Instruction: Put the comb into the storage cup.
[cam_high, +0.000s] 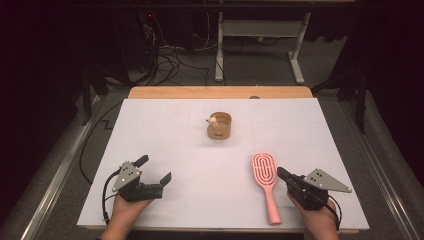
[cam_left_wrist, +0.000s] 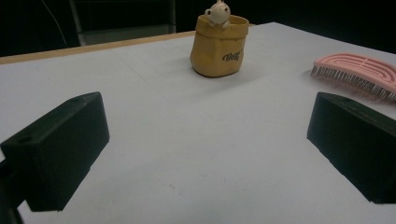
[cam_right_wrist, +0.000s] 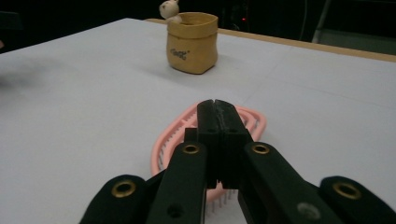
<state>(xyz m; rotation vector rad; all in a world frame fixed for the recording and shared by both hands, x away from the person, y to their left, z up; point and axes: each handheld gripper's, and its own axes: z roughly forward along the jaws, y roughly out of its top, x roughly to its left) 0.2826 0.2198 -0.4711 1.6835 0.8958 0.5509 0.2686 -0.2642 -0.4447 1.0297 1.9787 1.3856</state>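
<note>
A pink hairbrush (cam_high: 265, 172) lies bristles down on the white table sheet (cam_high: 175, 130), handle toward the near edge. My right gripper (cam_high: 281, 173) is shut with nothing between its jaws, its tip right beside the brush head. In the right gripper view the closed jaws (cam_right_wrist: 217, 109) sit in front of the hairbrush (cam_right_wrist: 254, 119). My left gripper (cam_high: 155, 168) rests at the near left, open and empty. A tan pouch-shaped cup (cam_high: 219, 126) with a small figure on its rim stands at the middle back. From the left gripper (cam_left_wrist: 208, 140), the cup (cam_left_wrist: 217, 46) and hairbrush (cam_left_wrist: 357, 70) lie ahead.
The sheet covers a wooden tabletop whose far edge (cam_high: 220, 92) shows beyond it. Behind the table are a desk frame (cam_high: 295, 55) and cables (cam_high: 170, 60) on the floor. The cup (cam_right_wrist: 192, 44) stands well beyond the brush.
</note>
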